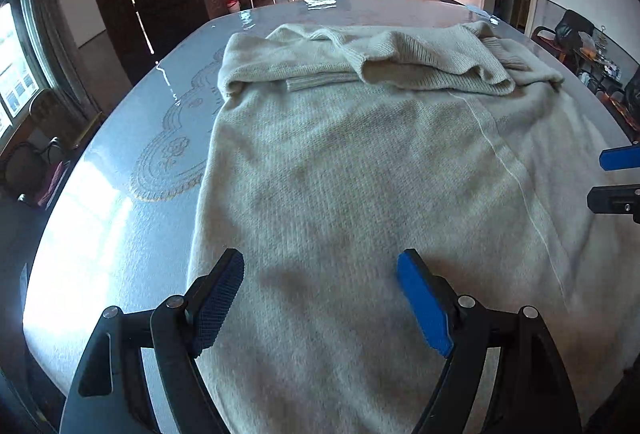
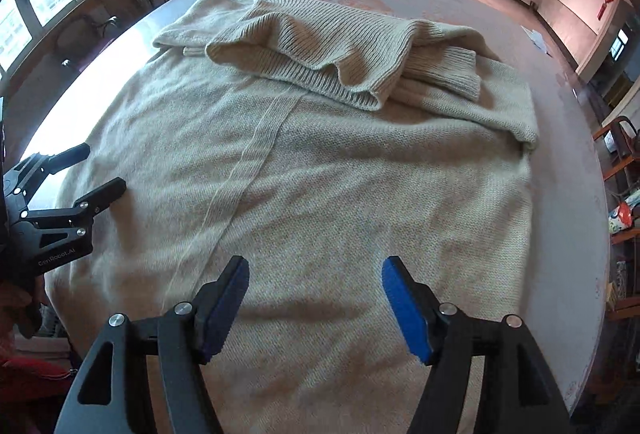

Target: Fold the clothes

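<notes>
Beige sweater (image 1: 340, 174) spread flat on round table (image 1: 120, 202), sleeves folded across far end. Left gripper (image 1: 320, 298) and right gripper (image 2: 316, 298) both spread wide above near hem, holding nothing.

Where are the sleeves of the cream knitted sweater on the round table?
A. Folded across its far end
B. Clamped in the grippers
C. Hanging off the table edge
A: the ribbed sleeves lie folded across the far end of the cream knitted sweater; both grippers hover open above it.
</notes>
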A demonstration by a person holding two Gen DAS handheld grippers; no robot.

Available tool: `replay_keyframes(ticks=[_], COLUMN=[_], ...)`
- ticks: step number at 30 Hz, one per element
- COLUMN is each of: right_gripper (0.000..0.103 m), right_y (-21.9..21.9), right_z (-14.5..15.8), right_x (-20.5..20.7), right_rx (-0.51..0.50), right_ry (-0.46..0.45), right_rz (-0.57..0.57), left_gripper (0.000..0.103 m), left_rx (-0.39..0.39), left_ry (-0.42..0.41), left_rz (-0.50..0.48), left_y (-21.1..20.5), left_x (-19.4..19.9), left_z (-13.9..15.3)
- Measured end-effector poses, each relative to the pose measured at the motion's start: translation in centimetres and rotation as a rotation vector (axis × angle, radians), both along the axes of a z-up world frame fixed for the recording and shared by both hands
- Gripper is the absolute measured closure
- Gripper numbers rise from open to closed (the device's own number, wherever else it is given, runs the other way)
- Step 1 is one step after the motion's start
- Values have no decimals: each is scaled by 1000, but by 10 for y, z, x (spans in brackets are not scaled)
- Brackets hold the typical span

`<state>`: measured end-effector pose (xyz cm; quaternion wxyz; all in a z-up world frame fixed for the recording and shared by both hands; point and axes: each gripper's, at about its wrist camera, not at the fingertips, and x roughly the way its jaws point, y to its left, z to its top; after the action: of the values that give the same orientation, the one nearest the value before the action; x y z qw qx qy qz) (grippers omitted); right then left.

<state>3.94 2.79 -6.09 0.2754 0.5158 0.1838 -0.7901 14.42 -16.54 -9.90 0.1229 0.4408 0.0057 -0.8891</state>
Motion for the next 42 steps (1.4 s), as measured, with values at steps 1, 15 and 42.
replay_keyframes(ticks=[1, 15, 42], right_gripper=[33, 33, 30], right_y=[5, 120, 158], right_z=[0, -7, -28], right_x=[5, 42, 52], right_rx=[4, -74, -444], right_ry=[7, -114, -415], right_rz=[7, -86, -155], left_gripper=[22, 22, 22], left_rx=[-10, -16, 273], left_ry=[3, 14, -2], left_rz=[11, 134, -29], left_y=[2, -20, -66], left_x=[8, 112, 124], left_z=[0, 2, 2])
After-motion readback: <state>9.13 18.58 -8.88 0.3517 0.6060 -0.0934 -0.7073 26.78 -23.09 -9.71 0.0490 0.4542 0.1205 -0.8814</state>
